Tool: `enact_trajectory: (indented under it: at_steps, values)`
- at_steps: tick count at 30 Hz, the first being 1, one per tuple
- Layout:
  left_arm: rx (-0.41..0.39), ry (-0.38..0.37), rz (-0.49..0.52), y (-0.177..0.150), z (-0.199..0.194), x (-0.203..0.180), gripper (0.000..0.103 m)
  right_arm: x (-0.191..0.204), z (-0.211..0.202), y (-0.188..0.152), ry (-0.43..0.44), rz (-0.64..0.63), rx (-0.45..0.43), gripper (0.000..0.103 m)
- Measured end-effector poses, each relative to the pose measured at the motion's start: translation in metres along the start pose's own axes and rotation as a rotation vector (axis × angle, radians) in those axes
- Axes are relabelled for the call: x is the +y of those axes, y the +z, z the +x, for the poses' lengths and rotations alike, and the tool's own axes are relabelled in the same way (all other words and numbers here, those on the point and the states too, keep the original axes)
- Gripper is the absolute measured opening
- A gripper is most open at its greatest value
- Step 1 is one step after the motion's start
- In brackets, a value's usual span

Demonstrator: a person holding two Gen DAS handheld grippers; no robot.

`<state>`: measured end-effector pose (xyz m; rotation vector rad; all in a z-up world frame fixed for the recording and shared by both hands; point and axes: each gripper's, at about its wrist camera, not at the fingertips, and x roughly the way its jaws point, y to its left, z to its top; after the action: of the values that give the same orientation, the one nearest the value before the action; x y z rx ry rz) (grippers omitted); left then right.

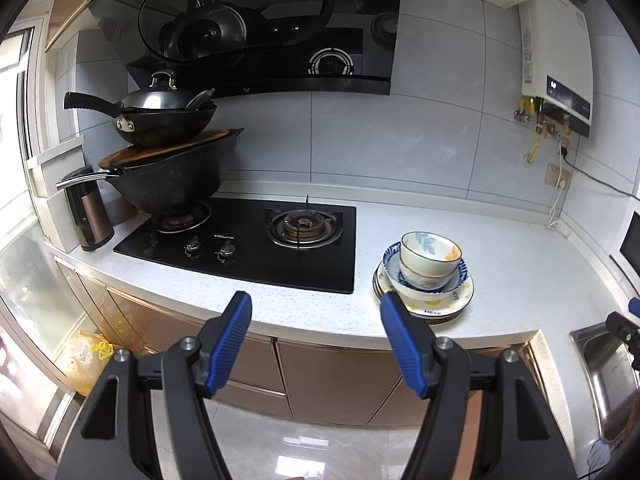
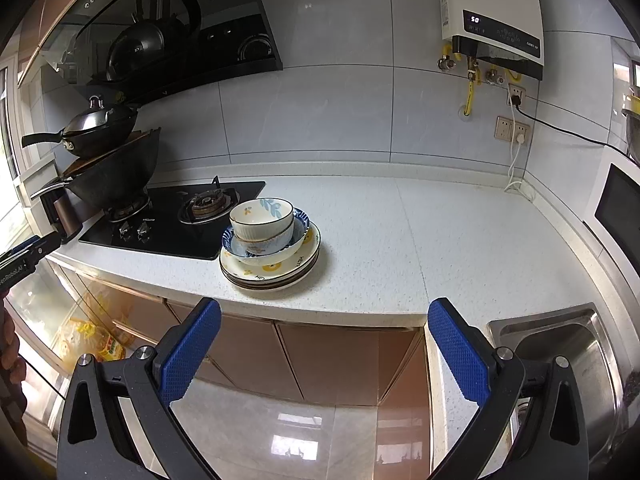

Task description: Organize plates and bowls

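One pile of dishes stands on the white counter (image 2: pixel 420 240) to the right of the hob. Its base is several plates (image 2: pixel 276 276) with yellow prints, also seen as plates (image 1: pixel 436 308). On them rests a blue-rimmed bowl (image 2: pixel 296 236), and inside it two nested white bowls (image 2: pixel 262 216) with a blue leaf pattern, the top bowl (image 1: pixel 430 252) tilted a little. My left gripper (image 1: pixel 316 312) is open and empty, in front of the counter edge, left of the pile. My right gripper (image 2: pixel 324 320) is open and empty too, held off the counter edge, below and right of the pile.
A black gas hob (image 1: pixel 248 240) carries stacked woks (image 1: pixel 168 160) on its left burner, with a brown kettle (image 1: pixel 90 216) beside it. A steel sink (image 2: pixel 568 352) is sunk into the counter at the right. A water heater (image 2: pixel 492 20) and cables hang on the tiled wall.
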<state>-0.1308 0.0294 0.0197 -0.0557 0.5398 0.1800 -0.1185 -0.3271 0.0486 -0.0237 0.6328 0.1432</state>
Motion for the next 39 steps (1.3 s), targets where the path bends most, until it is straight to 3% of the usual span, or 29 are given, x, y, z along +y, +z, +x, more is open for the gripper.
enact_trajectory:
  at_steps: [39]
  values:
    - [0.095, -0.011, 0.027, -0.010, 0.021, -0.007, 0.066, -0.006, 0.010, -0.001, 0.001, 0.006, 0.020, 0.102]
